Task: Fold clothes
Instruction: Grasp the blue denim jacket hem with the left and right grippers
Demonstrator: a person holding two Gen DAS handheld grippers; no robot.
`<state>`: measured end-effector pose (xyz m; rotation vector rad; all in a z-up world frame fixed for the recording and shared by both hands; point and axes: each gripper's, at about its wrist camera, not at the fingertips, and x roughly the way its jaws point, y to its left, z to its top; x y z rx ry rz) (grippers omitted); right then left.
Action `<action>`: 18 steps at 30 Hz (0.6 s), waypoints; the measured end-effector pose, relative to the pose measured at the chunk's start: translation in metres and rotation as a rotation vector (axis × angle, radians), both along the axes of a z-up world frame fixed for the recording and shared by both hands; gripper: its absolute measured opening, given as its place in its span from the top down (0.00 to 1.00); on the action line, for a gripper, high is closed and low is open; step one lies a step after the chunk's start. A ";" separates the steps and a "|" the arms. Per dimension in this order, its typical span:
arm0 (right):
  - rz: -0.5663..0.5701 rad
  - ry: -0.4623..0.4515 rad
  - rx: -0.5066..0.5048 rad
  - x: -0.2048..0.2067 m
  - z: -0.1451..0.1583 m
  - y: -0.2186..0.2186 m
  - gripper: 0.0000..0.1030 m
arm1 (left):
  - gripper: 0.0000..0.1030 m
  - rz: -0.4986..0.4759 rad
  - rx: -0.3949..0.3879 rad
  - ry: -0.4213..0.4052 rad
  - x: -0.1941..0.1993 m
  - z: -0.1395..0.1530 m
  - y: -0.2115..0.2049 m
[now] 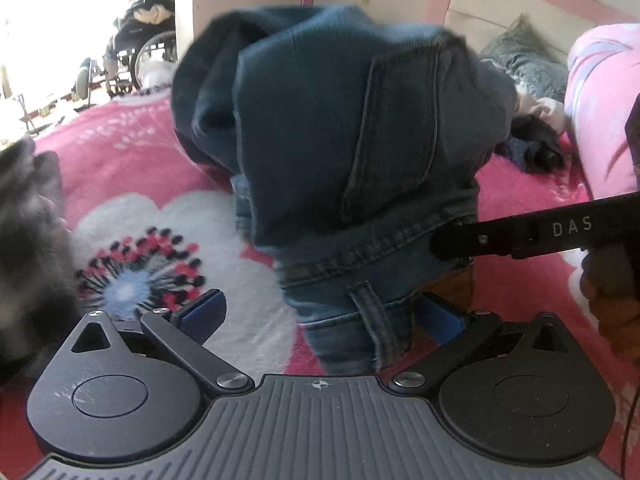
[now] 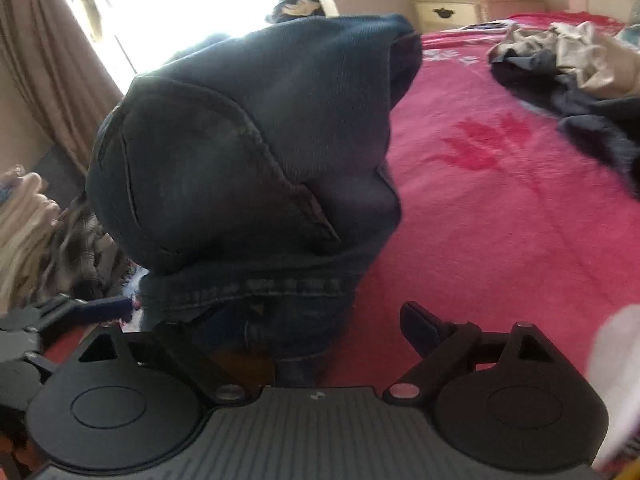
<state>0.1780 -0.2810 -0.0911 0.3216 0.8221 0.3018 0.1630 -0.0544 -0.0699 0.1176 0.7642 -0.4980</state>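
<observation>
Your left gripper [image 1: 320, 312] is spreading wide around the jeans [image 1: 340, 128] waistband. Your right gripper [image 2: 316, 332], at three o'clock, is also gaping wide over the pink blanket [image 2: 500, 200]

A home bedroom: pink bedspread [image 2: 500, 200], nightstand [image 2: 448, 10].

Jeans [image 1: 344, 152] are hanging bunched above a blanket-covered bed [image 1: 152, 184], waistband nearest both cameras. A clothes pile [image 2: 568, 68] is lying on the bed to their right, a nightstand [image 2: 448, 10] behind.
</observation>
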 end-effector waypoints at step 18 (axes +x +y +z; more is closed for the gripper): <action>0.054 -0.064 0.122 -0.046 0.045 0.009 0.78 | 0.64 0.026 -0.189 0.040 -0.021 0.029 0.031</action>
